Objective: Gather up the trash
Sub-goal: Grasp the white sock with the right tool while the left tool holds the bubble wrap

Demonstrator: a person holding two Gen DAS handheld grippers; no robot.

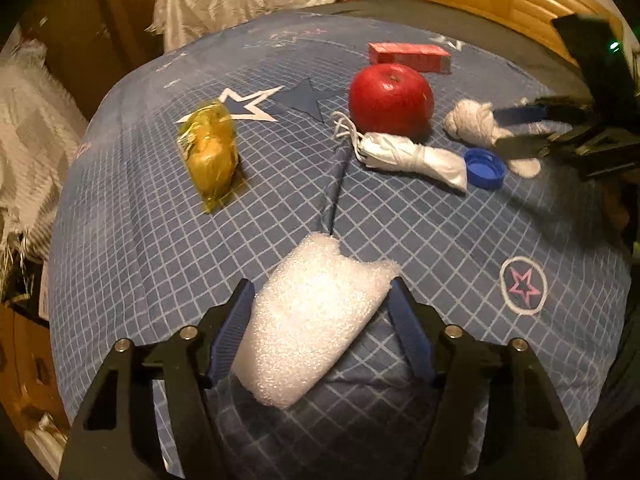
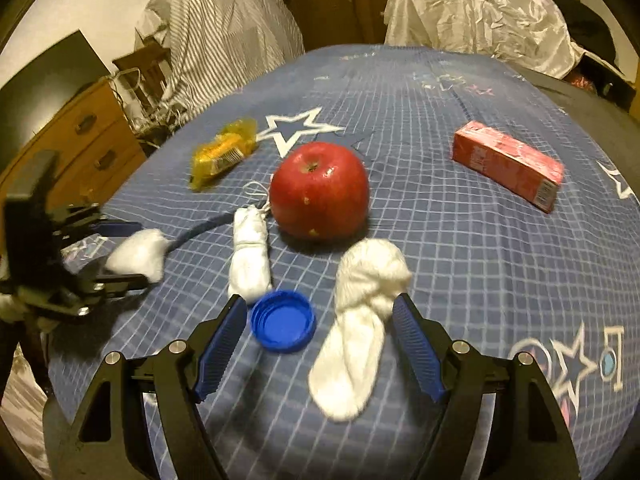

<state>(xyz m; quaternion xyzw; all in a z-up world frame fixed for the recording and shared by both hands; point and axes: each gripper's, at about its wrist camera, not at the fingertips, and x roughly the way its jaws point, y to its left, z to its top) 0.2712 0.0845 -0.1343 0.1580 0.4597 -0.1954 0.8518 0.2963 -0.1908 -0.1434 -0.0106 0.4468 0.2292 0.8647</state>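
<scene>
My left gripper is open around a white foam sheet that lies between its blue fingers on the bed. My right gripper is open, with a knotted white sock and a blue bottle cap between its fingers. The right gripper shows in the left wrist view, at the sock. The left gripper shows in the right wrist view, with the foam between its fingers. A tied white mask lies by the cap. A yellow wrapper lies at the left.
A red apple sits mid-bed on the blue checked sheet. A red carton lies at the right. A wooden dresser stands at the left, with covered furniture behind the bed.
</scene>
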